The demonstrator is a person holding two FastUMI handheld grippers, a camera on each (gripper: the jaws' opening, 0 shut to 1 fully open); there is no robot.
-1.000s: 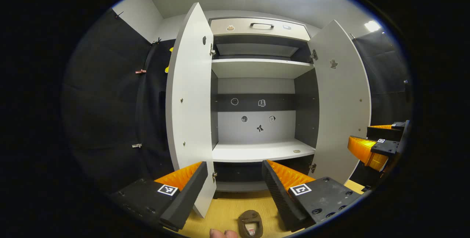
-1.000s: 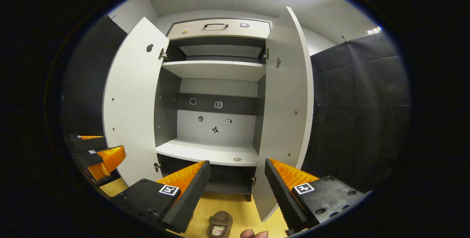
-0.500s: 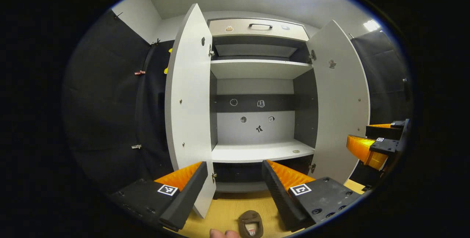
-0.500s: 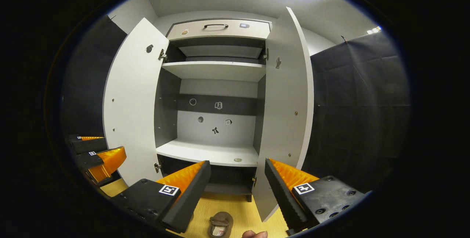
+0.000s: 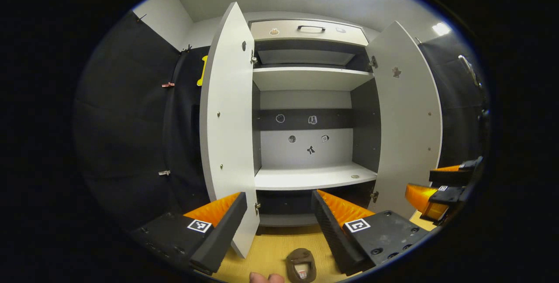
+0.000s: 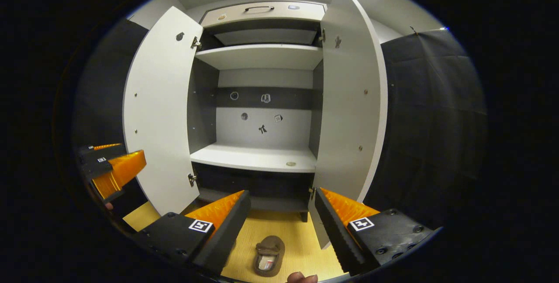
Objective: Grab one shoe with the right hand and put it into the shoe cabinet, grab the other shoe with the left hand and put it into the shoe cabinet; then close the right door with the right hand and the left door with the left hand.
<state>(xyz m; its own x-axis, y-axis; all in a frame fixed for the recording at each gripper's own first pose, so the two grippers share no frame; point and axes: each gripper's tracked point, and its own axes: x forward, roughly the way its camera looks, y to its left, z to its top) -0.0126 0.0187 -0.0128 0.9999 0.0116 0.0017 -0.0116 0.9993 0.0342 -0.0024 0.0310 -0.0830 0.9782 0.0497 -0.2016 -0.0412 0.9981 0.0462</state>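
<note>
The white shoe cabinet [image 5: 312,178] [image 6: 255,158] stands ahead with both doors swung wide. Its left door [image 5: 227,130] [image 6: 159,112] and right door [image 5: 408,121] [image 6: 351,99] flank bare shelves. A brown shoe [image 5: 301,265] [image 6: 268,256] lies on the yellow floor in front of the cabinet, below and between the fingers in each view. My left gripper [image 5: 279,204] [image 6: 111,167] is open with nothing in it. My right gripper [image 6: 283,202] [image 5: 443,184] is open too, held above the shoe.
A drawer with a dark handle [image 5: 311,27] [image 6: 259,8] sits atop the cabinet. Small stickers dot the back panel [image 5: 305,143]. Black cloth walls close in on both sides. A fingertip [image 5: 266,277] [image 6: 301,277] shows at the bottom edge of each view.
The right gripper has tipped downward, so the cabinet rises in its view and more floor and shoe show. In the left gripper view the right gripper has sunk lower.
</note>
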